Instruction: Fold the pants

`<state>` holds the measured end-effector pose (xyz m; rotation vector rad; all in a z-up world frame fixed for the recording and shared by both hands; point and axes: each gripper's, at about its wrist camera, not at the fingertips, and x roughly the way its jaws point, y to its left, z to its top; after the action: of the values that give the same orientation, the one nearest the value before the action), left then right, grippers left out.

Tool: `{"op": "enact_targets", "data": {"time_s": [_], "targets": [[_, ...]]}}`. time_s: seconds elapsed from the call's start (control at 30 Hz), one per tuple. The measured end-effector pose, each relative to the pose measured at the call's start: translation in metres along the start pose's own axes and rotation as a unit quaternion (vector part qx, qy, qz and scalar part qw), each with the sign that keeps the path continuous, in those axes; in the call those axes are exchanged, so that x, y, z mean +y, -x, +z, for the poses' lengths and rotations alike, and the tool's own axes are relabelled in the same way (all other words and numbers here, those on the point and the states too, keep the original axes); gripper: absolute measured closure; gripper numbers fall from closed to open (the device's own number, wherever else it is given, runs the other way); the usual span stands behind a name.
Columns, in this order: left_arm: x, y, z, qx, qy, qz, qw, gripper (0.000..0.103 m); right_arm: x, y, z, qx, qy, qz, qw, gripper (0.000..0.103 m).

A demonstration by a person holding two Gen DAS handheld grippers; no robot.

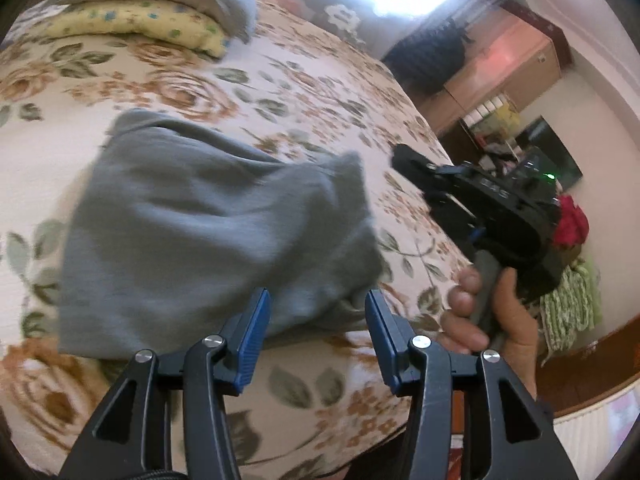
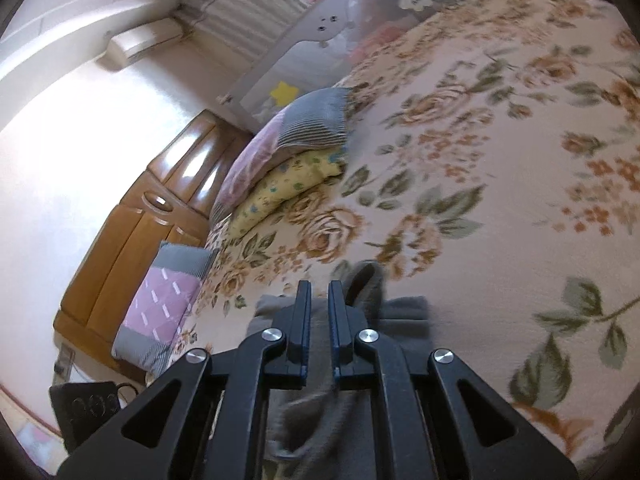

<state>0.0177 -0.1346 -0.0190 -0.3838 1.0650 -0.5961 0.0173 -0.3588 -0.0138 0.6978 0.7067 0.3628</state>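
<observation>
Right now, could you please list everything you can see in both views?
pants: one, grey, folded on the bedspread
bedspread: one, cream with roses, covering the bed
pillows: two stacked, pink-grey on yellow, far end of the bed
cushion: one, pink and grey, bed edge by the cabinet
cabinet: one, brown wood, against the wall
air conditioner: one, white, high on the wall
left gripper: fingers apart, over the pants' near edge
right gripper: fingers shut, grey cloth behind them
hand: one, holding the right gripper
</observation>
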Motion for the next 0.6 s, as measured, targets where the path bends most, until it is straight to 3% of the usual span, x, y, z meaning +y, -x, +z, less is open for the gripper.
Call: {"op": "enact_targets", "data": {"time_s": [0.27,0.43,0.6], "targets": [[0.066,0.03,0.01,-0.037,0.063,0.043,0.9964,0.053,0.066,-0.047,-0.001,0.066,0.079,0.001,0.995,0.094],[0.105,0.04,0.006,-0.045,0.103,0.06,0.9919,0.052,0.119,-0.103,-0.002,0.134,0.159,-0.016,0.978,0.093],[0.138,0.043,0.003,-0.046,0.145,0.055,0.9869,0.052,0.148,-0.162,-0.008,0.19,0.192,-0.027,0.962,0.089]]}}
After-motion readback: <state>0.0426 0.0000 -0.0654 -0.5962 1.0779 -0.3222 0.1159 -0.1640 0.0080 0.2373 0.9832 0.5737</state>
